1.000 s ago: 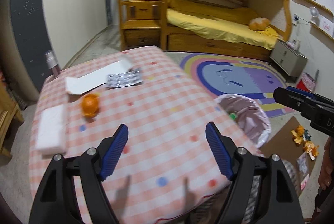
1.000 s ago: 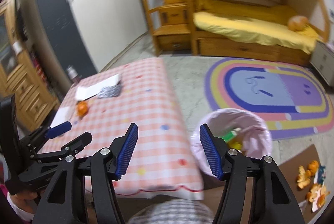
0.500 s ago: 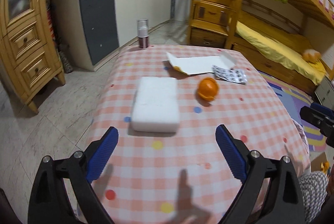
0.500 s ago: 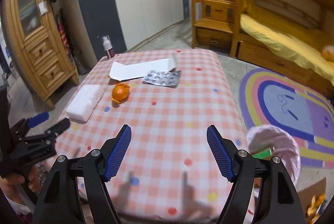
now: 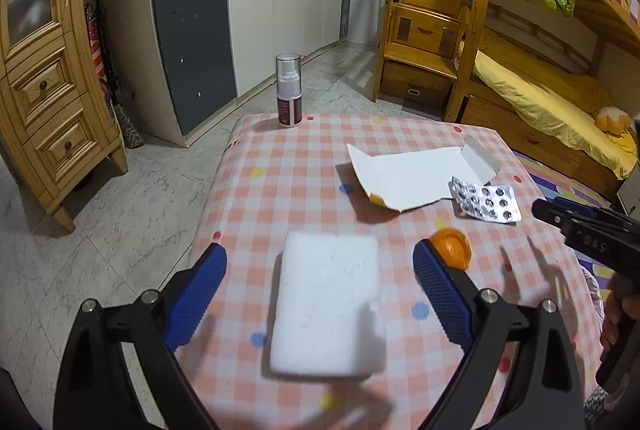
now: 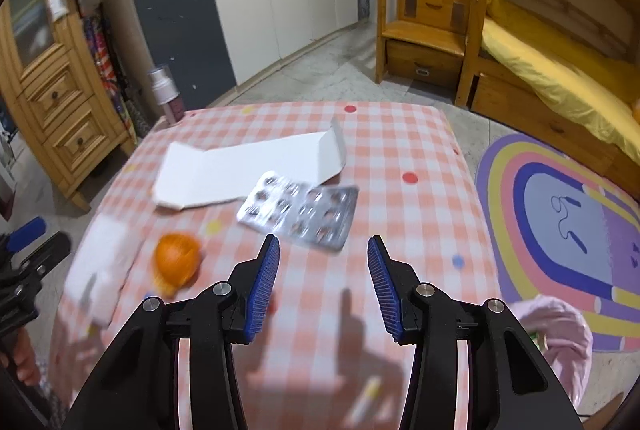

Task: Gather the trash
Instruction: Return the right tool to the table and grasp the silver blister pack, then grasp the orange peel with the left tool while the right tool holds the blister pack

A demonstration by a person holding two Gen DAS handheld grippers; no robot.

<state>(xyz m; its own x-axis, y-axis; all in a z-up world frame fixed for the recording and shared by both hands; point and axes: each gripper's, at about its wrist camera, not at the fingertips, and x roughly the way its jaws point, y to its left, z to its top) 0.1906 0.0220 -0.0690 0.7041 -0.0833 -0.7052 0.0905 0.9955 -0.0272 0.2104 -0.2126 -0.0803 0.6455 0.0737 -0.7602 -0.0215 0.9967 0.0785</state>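
Left gripper: jaws spread wide, holding nothing, with the white foam block lying on the worktop in line between them; contact cannot be confirmed.

Right gripper: jaws about half spread, having just been closing, with nothing between them. They sit just short of the blister pack.

Items on the worktop, located from the foam block:
- One orange peel, just beside it on the right.
- One opened white carton, beyond it.
- One blister pack, beside the carton.
- One spray bottle, at the far edge; label unreadable.

One pink-lined bin stands on the floor beside the worktop.
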